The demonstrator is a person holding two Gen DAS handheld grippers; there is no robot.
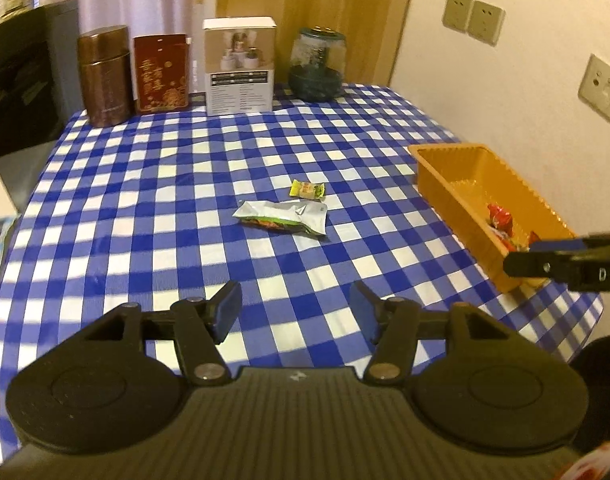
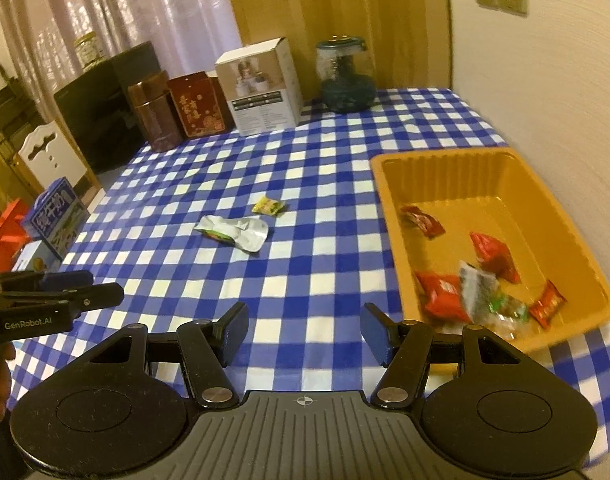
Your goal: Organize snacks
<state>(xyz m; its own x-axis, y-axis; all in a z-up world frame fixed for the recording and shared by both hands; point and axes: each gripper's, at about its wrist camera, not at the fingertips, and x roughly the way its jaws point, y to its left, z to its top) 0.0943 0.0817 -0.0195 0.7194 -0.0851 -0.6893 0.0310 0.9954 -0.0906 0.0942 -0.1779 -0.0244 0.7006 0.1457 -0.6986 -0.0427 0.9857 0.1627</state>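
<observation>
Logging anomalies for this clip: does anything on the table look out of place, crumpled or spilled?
Two snacks lie loose on the checked tablecloth, outside the orange tray that holds the others: a silver packet, crumpled with its end bent, and a small yellow candy just behind it. Nothing looks spilled.

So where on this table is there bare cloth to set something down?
Bare cloth lies between the silver packet and the row of tins and box at the back, and again between the packet and both open grippers. The orange tray is crowded at its near end; its far end is bare.
</observation>
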